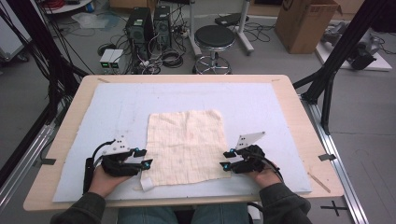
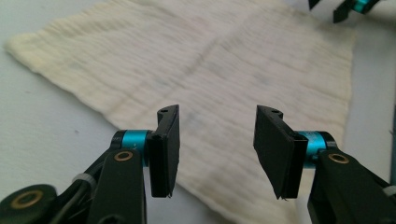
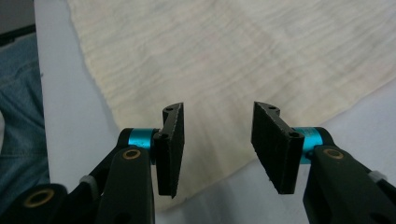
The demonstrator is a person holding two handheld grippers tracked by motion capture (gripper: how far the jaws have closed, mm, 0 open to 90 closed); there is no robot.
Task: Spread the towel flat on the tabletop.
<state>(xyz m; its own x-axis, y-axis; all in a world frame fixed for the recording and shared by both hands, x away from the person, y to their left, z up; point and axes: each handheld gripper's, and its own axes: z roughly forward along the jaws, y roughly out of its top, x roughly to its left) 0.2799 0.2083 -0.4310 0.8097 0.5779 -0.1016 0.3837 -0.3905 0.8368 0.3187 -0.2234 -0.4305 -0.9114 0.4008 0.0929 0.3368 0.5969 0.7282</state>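
High view: left gripper (image 1: 144,158) and right gripper (image 1: 226,160) flank the cloth (image 1: 185,145) at its near corners, both with jaws apart, gripping nothing.

Your high view looks forward and down over the whole desk (image 1: 299,121) from your near side. Each gripper view sits low and close, looking along its own jaws across the cream cloth (image 1: 185,144), which all three views share.
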